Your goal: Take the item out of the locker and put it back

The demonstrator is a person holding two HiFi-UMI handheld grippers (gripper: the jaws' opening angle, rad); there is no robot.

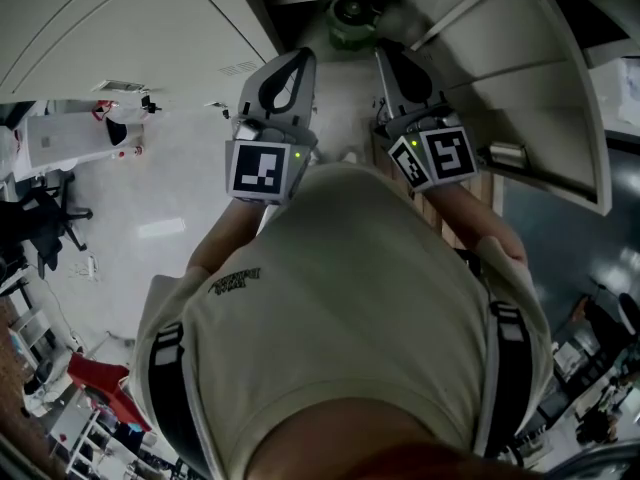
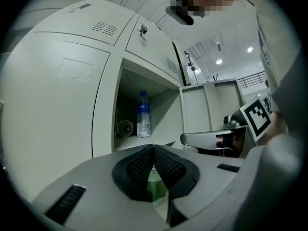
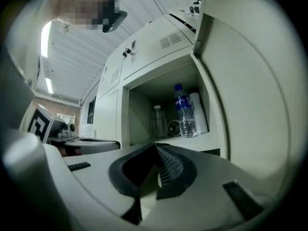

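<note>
The open locker compartment holds a blue-capped water bottle, a clear bottle, a white roll and a cup lying on its side. The left gripper view shows the same water bottle and cup. My left gripper is shut, with nothing between its pads, short of the shelf. My right gripper is also shut and empty, level with the shelf edge. In the head view both grippers point side by side at the locker.
The locker door stands open on the right. Closed locker doors lie to the left. A green round object sits beyond the tips, between them. An office floor with chairs lies to the left.
</note>
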